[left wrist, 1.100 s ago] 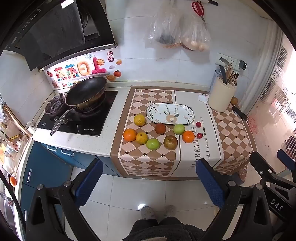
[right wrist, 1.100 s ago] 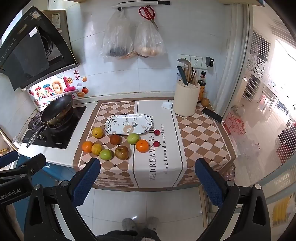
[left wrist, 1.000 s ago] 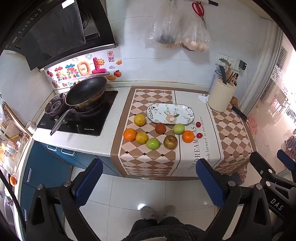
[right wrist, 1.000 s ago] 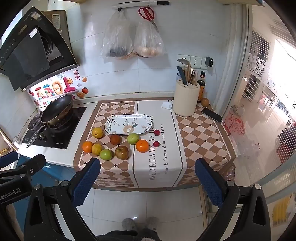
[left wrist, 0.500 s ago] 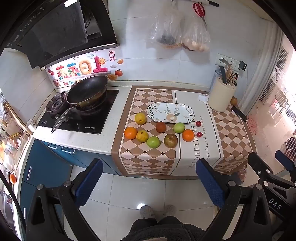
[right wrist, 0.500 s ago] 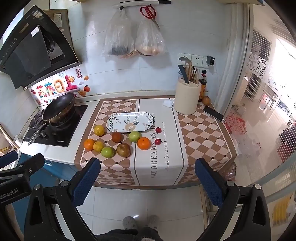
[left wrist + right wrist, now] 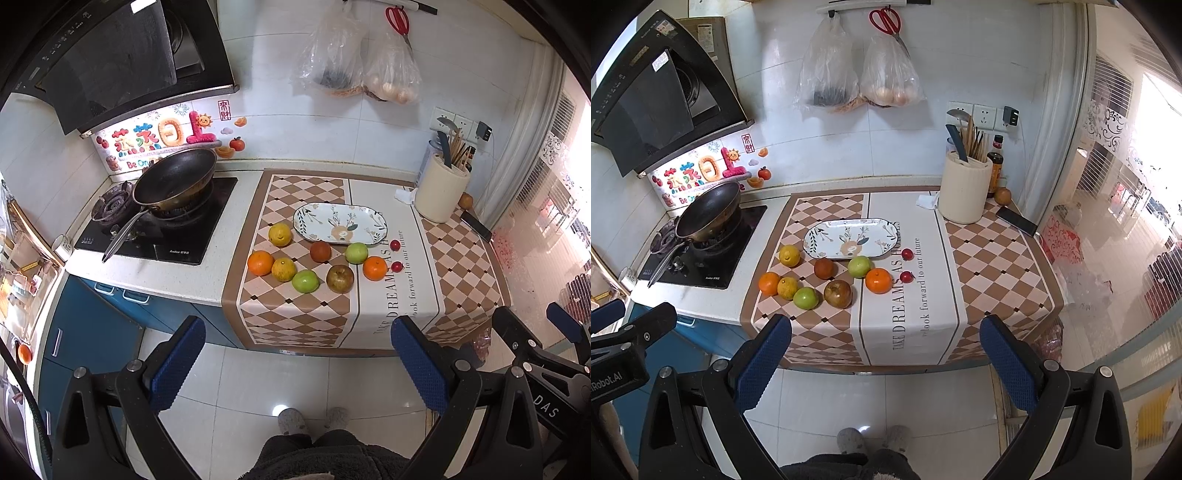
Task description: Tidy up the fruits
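Nothing has been picked up yet, and both tools hang well back from the counter, above the floor. Furthest left, the frying pan (image 7: 173, 181) sits on the hob (image 7: 162, 229), apart from the fruit. The left gripper (image 7: 295, 365) has its jaws spread wide with nothing between them. On the checked table runner (image 7: 295, 314) the fruit lies loose in front of the oval plate (image 7: 340, 223), which is bare: a yellow citrus (image 7: 279, 234), an orange (image 7: 260, 263) touching a second yellow fruit (image 7: 283, 269), a green apple (image 7: 305, 281), a brown pear-like fruit (image 7: 340, 278), a dark red fruit (image 7: 320, 251), another green apple (image 7: 356, 253), a second orange (image 7: 375, 268) and two small red fruits (image 7: 395, 244). The right gripper (image 7: 884, 363) is likewise spread and empty. The round fruit would likely roll if nudged by a fingertip, and the runner overhangs the counter edge, so a knocked piece could drop to the floor. The touching pair leaves little room for a finger between them. Far right, the utensil crock (image 7: 964, 192) and phone (image 7: 1015, 220) stand clear of the work.
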{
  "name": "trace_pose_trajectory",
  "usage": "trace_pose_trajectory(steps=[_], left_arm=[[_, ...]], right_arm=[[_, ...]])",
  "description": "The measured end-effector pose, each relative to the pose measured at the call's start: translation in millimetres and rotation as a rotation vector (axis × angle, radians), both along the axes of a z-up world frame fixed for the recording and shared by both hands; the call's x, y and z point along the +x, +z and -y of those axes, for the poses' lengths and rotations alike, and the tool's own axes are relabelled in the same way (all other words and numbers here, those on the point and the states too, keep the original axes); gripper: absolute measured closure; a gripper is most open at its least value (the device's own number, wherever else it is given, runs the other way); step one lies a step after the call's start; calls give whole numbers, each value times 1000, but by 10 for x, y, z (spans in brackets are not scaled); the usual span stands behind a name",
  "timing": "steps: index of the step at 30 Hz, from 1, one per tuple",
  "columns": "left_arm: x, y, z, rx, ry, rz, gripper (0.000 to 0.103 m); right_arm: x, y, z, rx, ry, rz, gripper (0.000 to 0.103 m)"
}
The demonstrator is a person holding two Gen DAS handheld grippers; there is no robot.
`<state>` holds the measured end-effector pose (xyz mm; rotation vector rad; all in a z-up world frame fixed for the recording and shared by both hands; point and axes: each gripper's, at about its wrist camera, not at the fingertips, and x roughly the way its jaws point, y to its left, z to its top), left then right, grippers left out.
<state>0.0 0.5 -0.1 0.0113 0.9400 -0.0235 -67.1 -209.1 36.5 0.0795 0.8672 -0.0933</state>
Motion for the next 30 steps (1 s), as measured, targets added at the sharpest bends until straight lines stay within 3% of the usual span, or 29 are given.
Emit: trace_pose_trajectory(steps=[30], left_arm=[[-110,15,-18,0,-1,-8,0]], right_arm=[[23,32,0,4,-1,2,0]])
